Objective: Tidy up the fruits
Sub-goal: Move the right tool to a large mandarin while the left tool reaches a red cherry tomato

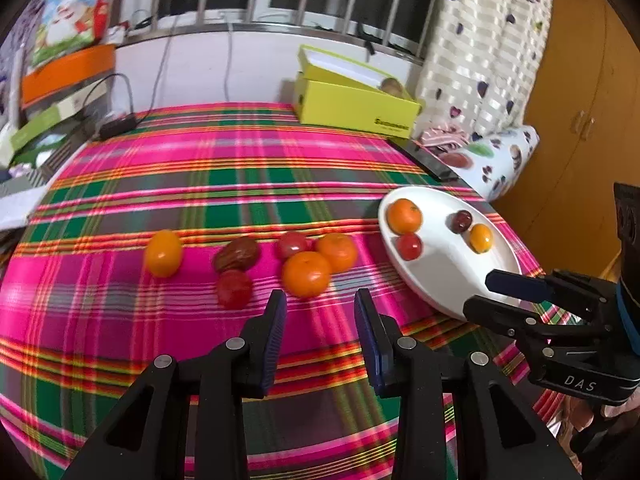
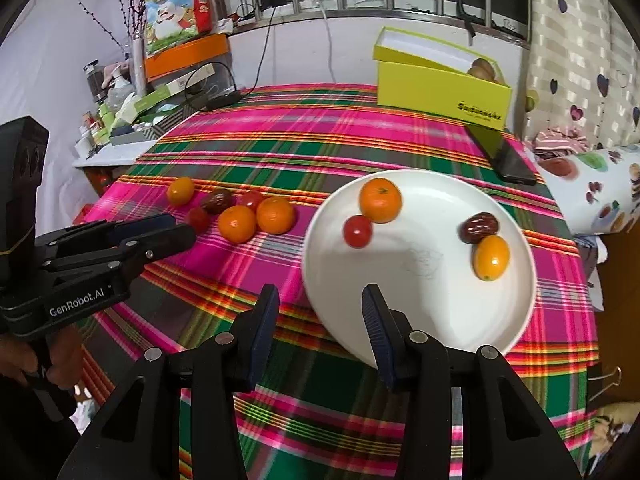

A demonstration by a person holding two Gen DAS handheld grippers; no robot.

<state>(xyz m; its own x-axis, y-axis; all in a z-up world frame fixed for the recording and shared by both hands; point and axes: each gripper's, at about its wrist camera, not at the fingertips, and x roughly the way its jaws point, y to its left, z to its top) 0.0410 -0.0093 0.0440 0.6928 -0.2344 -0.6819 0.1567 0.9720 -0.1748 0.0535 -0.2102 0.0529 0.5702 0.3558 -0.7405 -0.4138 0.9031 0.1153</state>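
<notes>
Holding four fruits, white plate [image 2: 420, 308], yellow box [image 2: 440, 84] lid open

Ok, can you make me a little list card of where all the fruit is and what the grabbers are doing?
plate: white, on the plaid cloth
fruit on plate: four, namely mandarin, tomato, date, kumquat
fruit on cloth: six, in a loose row left of the plate
left gripper: open, empty, near the row
right gripper: open, empty, at the plate's near rim
</notes>
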